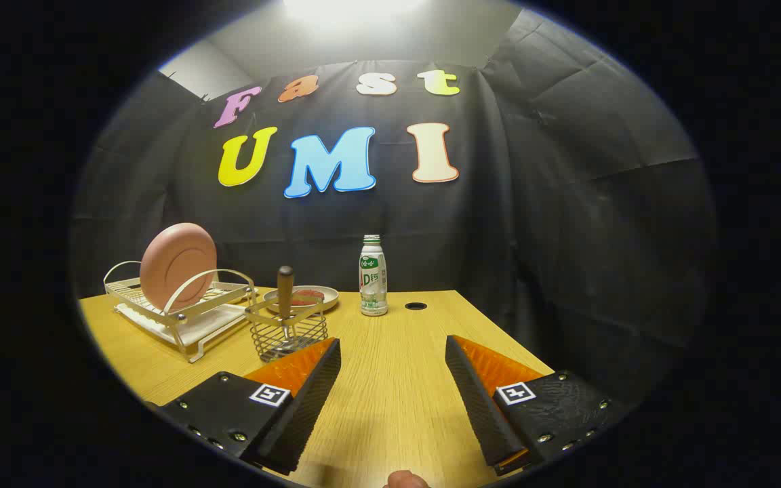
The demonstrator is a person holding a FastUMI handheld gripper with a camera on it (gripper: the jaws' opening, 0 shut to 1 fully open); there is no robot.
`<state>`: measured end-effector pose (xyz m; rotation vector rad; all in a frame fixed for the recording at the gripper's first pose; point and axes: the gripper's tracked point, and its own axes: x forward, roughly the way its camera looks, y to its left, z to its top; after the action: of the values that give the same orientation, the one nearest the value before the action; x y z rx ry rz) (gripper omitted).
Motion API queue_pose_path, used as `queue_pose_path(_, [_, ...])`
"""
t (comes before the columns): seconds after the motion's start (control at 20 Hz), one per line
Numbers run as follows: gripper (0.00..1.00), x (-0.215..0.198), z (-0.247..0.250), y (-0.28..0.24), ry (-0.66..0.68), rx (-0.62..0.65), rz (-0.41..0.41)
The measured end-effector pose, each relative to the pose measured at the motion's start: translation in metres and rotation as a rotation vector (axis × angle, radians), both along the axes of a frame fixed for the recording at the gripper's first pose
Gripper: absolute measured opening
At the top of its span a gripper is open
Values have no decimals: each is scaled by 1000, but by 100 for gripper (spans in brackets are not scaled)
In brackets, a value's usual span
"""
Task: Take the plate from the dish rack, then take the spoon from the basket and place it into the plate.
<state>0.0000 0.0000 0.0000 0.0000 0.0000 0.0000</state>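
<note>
Gripper (392, 366) hovers low over the table (390, 407), fingers spread wide with nothing between them, pointed roughly at the bottle (373, 276) by the back wall. Plate (178, 266) is the first target: it stands on edge in the dish rack (180, 305), well ahead and off to the left of the fingers, its face turned toward the gripper (rim up, so likely a pinch from above). Basket (287, 333) sits just beyond the left finger, spoon (285, 293) handle sticking upright out of it. Plate not yet taken; the reach must swing left and forward.
</note>
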Motion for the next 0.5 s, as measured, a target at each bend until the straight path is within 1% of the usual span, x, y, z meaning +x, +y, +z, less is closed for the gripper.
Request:
queue_pose_path(0.05, [95,13,-2,-2,8,17,0])
queue_pose_path(0.2, [95,33,5,-17,2,53,-47])
queue_pose_path(0.35, [95,31,26,-24,-11,54,-63])
queue_pose_path(0.5, [95,15,55,-25,-16,55,-70])
